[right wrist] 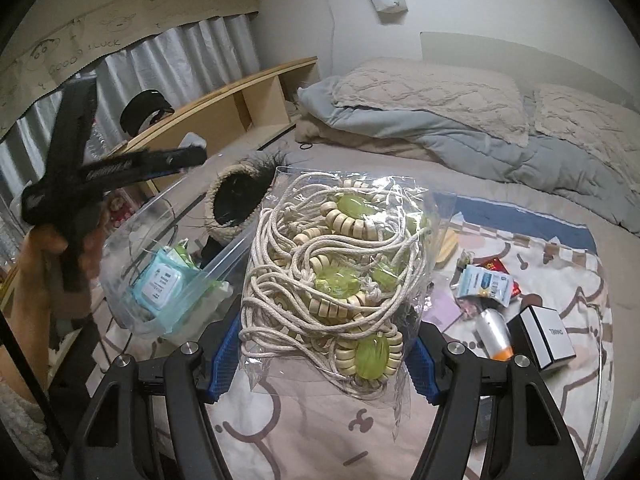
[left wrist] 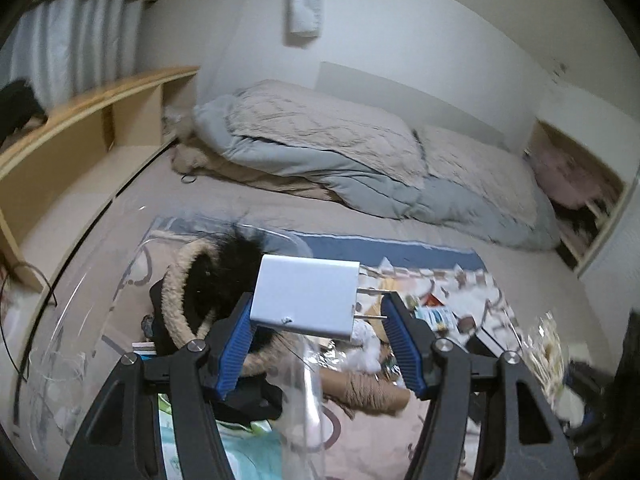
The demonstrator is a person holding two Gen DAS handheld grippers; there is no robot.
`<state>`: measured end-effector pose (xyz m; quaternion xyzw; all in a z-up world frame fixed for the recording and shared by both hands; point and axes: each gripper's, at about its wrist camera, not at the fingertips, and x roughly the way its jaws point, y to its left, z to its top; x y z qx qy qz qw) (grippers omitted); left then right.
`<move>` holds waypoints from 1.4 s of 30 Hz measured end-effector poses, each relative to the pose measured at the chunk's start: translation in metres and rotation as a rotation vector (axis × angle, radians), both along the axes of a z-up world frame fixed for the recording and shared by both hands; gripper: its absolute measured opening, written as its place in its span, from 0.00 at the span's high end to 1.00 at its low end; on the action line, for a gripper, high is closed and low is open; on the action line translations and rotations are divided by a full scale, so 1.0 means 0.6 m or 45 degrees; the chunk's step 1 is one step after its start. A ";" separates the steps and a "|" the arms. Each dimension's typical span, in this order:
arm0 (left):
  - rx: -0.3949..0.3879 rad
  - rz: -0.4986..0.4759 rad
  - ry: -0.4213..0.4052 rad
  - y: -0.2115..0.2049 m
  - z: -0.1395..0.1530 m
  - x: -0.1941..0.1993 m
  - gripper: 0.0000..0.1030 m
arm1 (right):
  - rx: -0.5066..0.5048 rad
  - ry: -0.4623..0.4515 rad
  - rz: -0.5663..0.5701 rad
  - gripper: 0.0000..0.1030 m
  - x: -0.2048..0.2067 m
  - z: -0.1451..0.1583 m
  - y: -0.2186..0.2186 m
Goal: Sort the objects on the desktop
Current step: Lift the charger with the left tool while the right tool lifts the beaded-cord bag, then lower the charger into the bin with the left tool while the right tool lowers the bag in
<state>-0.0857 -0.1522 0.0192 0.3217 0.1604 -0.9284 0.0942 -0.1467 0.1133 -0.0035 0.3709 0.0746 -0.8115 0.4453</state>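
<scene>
The left gripper (left wrist: 318, 318) had its blue ribbed pads clamped on a white charger block (left wrist: 306, 298), smooth and boxy, with two metal prongs poking out toward the right pad. It was up in the air over the clutter. The right gripper (right wrist: 320, 344) was squeezing a crinkly clear bag (right wrist: 340, 272) stuffed with off-white cord, wooden ring beads and chunky translucent green beads, also lifted clear of the bed.

Right behind the charger was a fuzzy tan basket (left wrist: 188, 292) with black feathery stuff sticking out, and it blocked a good part of what lay past it. A clear plastic bin (right wrist: 160, 232) sat off to the left of the bag with a pale blue wipes pack (right wrist: 158, 284) inside. In the right wrist view you could also see the left gripper's black frame, blurry, with a bare hand (right wrist: 52, 248) around its grip.

To the right of the bag lay a scattered pile: a small blue-and-white packet (right wrist: 486, 284), a silver tube with an orange end (right wrist: 494, 334) and a black-and-white box (right wrist: 546, 338).

All of it sat on a pinkish cartoon-print blanket (right wrist: 304, 432) spread over a beige bed. Further back was a bunched grey-blue and beige quilted duvet (left wrist: 320, 148), a light wooden shelf (left wrist: 80, 136) along the left, grey curtains (left wrist: 76, 36) and plain white walls.
</scene>
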 end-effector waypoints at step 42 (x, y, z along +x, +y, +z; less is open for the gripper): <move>-0.116 0.343 0.097 -0.123 -0.004 0.203 0.07 | -0.018 -0.002 0.259 0.31 0.051 0.000 -0.179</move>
